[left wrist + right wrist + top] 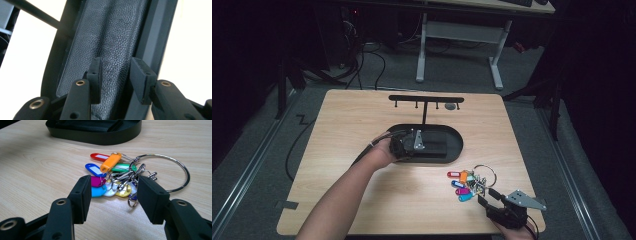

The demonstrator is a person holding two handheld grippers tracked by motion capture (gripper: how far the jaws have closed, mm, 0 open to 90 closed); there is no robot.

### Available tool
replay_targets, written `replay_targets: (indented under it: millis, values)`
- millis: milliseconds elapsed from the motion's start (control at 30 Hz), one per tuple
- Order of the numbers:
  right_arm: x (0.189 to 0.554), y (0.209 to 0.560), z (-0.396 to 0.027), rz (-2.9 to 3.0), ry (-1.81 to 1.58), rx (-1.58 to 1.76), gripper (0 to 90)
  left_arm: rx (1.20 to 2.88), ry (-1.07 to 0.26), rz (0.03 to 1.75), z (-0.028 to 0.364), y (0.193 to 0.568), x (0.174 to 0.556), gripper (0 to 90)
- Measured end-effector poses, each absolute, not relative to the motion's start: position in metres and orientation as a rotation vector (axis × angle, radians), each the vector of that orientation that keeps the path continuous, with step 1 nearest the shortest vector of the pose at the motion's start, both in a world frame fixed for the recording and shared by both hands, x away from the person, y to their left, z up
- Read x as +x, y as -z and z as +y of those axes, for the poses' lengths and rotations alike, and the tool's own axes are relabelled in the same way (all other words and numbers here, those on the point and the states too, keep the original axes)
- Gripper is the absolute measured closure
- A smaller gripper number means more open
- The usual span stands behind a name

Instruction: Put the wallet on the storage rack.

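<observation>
From above, my left tongs (pixel 432 146) sit in the black tray (pixel 457 142) mid-counter; the key bunch (pixel 469 182) lies front-right. Left gripper view: jaws apart over leather. Right gripper view: my right tongs (pixel 112 195) gape before the keys.

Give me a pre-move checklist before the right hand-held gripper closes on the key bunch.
1. Right hand-held gripper open: ok, jaws stand apart.
2. Key bunch lined up between the jaws: ok, the tags and small rings sit in the gap ahead.
3. Jaws far enough forward to close on the bunch: cannot tell; in the high view the right hand-held gripper looks just short of it.
4. Big ring free: ok, it lies flat on the table, off to one side.
5. Left hand-held gripper out of the way: ok, it is open over the black tray.
</observation>
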State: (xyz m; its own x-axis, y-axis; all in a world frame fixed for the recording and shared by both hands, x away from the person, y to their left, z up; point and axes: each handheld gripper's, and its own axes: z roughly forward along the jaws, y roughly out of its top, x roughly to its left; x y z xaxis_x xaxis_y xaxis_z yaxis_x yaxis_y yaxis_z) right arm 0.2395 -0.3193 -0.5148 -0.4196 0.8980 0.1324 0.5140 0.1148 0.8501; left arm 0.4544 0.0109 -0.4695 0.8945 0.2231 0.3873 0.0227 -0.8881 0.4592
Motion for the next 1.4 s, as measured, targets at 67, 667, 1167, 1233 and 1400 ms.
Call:
replay_targets:
  millis: [67,667,1167,1233,1400]
  values:
    - [0.239,0.515,-0.319,1.985,-1.233,1.372,46.2,2.565,-0.580,0.219,0.015,0.464,0.449,61.9]
    - [0.242,0.515,-0.316,1.992,-1.215,1.378,47.6,2.272,-0.318,0.565,0.092,0.476,0.353,49.6]
    - [0.242,0.515,-0.312,1.995,-1.211,1.392,50.8,2.151,-0.464,0.706,0.154,0.516,0.289,42.9]
    - [0.243,0.515,-0.313,1.985,-1.207,1.397,50.4,2.140,-0.446,0.708,0.156,0.515,0.290,42.3]
    - [0.250,0.501,-0.310,1.985,-1.143,1.425,49.9,2.100,-0.373,0.713,0.163,0.514,0.292,42.3]
